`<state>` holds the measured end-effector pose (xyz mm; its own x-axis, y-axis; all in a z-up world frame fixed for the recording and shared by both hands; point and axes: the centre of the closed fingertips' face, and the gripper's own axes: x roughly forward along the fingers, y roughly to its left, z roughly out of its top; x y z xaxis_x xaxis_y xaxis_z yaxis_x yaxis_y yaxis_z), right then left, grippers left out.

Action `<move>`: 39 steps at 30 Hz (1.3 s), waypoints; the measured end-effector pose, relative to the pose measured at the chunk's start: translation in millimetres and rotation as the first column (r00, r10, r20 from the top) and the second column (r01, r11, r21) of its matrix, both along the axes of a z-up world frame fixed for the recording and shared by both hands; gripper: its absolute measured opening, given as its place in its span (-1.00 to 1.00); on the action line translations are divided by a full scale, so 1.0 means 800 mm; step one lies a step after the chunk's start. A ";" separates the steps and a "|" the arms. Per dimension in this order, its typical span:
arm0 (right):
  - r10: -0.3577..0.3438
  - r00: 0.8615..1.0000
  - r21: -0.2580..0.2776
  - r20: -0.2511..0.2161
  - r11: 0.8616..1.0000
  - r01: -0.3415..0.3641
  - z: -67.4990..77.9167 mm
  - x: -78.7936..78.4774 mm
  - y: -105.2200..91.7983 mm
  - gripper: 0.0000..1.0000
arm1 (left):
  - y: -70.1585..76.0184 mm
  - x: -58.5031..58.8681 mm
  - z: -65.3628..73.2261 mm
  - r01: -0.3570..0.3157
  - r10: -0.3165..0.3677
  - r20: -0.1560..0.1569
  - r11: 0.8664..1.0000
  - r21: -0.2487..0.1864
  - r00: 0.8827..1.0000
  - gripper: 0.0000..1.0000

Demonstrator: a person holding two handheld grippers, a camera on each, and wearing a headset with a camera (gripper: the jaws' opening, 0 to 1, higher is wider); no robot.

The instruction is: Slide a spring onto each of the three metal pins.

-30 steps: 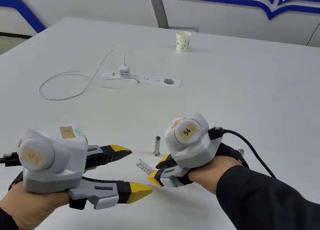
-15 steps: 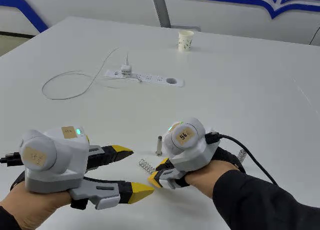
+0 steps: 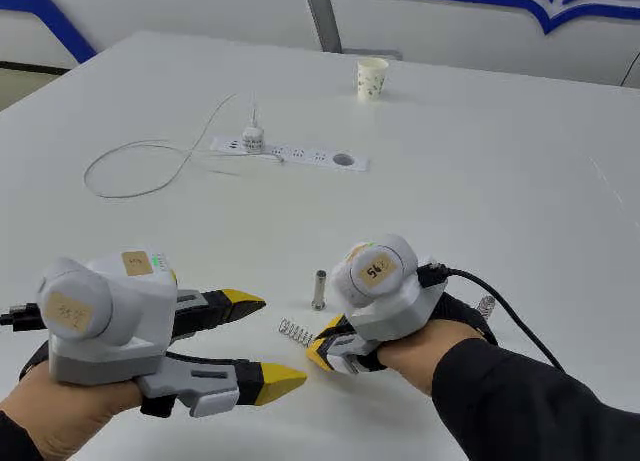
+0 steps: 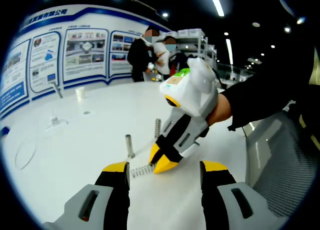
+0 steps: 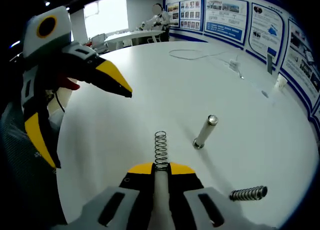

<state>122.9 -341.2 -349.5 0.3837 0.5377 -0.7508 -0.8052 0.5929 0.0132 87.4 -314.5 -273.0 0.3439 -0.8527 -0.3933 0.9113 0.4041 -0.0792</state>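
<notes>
The right claw (image 5: pixel 161 167) has its yellow tips drawn almost together, and they pinch the near end of a spring (image 5: pixel 160 149). The spring is a short, thin coil of bare metal wire with open turns. In the right gripper view it runs straight out from the tips toward 12 o'clock, low over the white surface (image 3: pixel 480 181). In the head view the same spring (image 3: pixel 293 332) reaches from the right claw (image 3: pixel 318 353) toward 10 o'clock.

A short metal pin (image 3: pixel 319 289) stands upright on its own, bare, at 12 o'clock from the claw's tips and just beside the spring without touching it. A second coil (image 3: pixel 486 305) stands at 3 o'clock of the right hand; I cannot tell whether a pin is inside it.

The left claw (image 3: pixel 268 339) is spread wide and grips nothing. It points at the spring from 9 o'clock, near but apart from it.

Far off at 12 o'clock sit a paper cup (image 3: pixel 371 78), a power strip (image 3: pixel 296 156) and a loop of white cable (image 3: pixel 140 166).
</notes>
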 end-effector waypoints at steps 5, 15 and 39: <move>0.007 1.000 0.006 0.004 1.000 -0.007 0.007 -0.003 -0.004 -0.78 | 0.000 -0.001 -0.001 0.000 0.000 -0.002 1.000 0.005 1.000 0.15; 0.025 0.999 0.019 0.034 0.999 -0.026 0.026 -0.009 -0.010 -0.78 | -0.003 -0.002 0.003 0.000 0.000 0.001 1.000 0.001 1.000 0.15; 0.146 0.977 0.028 0.158 0.988 -0.152 0.072 -0.031 -0.019 -0.78 | -0.004 0.003 0.012 0.015 -0.015 0.006 1.000 -0.011 1.000 0.00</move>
